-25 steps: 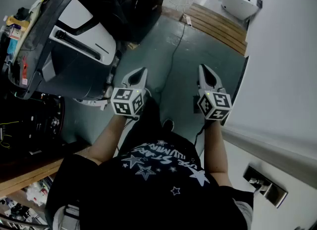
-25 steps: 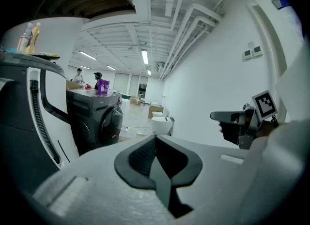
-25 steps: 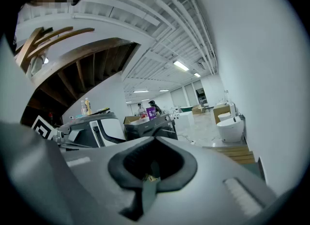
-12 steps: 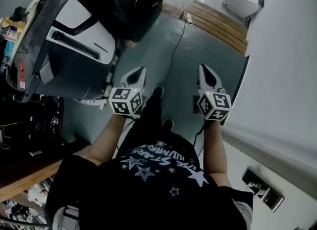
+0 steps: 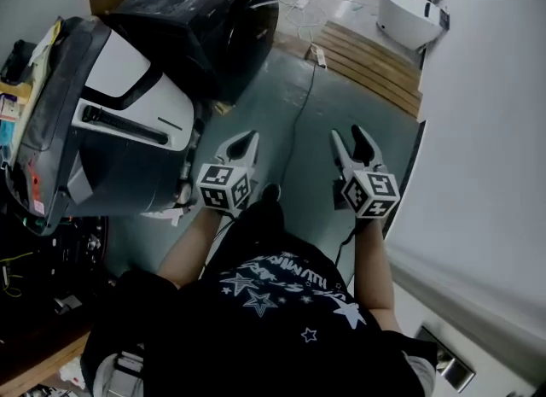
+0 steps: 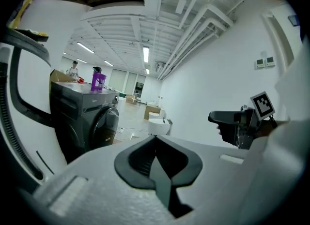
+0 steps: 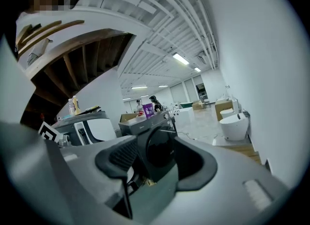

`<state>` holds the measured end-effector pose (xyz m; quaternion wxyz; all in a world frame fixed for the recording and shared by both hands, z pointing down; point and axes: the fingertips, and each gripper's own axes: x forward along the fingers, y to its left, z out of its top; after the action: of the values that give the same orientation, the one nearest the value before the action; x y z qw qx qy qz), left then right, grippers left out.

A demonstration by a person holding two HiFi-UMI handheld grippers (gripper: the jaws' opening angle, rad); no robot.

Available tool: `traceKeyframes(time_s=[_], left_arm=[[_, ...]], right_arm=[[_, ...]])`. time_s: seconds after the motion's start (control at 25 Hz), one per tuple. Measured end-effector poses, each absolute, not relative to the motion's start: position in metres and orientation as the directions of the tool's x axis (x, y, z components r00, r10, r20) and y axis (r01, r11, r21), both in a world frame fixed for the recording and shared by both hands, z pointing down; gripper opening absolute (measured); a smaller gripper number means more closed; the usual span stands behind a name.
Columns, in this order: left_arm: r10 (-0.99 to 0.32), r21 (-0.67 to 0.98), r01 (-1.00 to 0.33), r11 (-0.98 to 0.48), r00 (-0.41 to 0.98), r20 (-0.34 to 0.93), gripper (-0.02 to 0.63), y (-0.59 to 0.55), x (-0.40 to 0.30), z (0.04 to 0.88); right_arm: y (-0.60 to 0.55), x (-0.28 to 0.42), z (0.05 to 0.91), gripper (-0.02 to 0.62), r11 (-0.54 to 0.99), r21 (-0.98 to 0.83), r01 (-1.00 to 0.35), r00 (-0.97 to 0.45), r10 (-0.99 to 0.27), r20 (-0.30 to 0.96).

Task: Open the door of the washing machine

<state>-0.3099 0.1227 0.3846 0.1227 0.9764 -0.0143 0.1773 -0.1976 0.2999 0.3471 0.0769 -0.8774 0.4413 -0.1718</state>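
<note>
The dark front-loading washing machine [image 5: 200, 24] stands at the upper left of the head view, its round door [image 5: 258, 18] shut. Both grippers hang over the grey floor, well short of it. My left gripper [image 5: 242, 143] is shut and holds nothing; its jaws meet in the left gripper view [image 6: 156, 139]. My right gripper [image 5: 351, 141] has its jaws opening, with a plain gap and nothing between them. In the right gripper view [image 7: 160, 144] the washing machine [image 7: 157, 144] shows far off through that gap. A purple jug [image 6: 98, 80] sits on top of the machine.
A white-and-grey appliance [image 5: 119, 131] stands tilted just left of my left gripper. A cable [image 5: 299, 96] runs across the floor. A wooden platform [image 5: 367, 54] and a white toilet [image 5: 405, 13] lie beyond. A white wall [image 5: 486, 131] closes the right side.
The right gripper's jaws have gone from shut to open. Both grippers and the person have moved forward; the appliances now sit lower and nearer in the head view.
</note>
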Motion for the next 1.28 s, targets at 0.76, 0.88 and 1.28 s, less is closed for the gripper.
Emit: traceKeyframes(time_s=[0.76, 0.88, 1.28], left_arm=[[0.099, 0.307, -0.037, -0.951, 0.904, 0.415, 0.011, -0.004, -0.175, 0.422], [0.062, 0.3, -0.073, -0.951, 0.907, 0.416, 0.011, -0.018, -0.157, 0.424], [-0.207, 0.19, -0.324, -0.927, 0.862, 0.463, 0.011, -0.079, -0.043, 0.444]], right_arm=[[0.179, -0.056, 0.375, 0.264, -0.657, -0.279, -0.7, 0.542, -0.744, 0.39], [0.162, -0.026, 0.381, 0.264, -0.635, -0.284, -0.719, 0.524, -0.763, 0.379], [0.072, 0.148, 0.417, 0.264, -0.434, -0.297, -0.851, 0.32, -0.875, 0.364]])
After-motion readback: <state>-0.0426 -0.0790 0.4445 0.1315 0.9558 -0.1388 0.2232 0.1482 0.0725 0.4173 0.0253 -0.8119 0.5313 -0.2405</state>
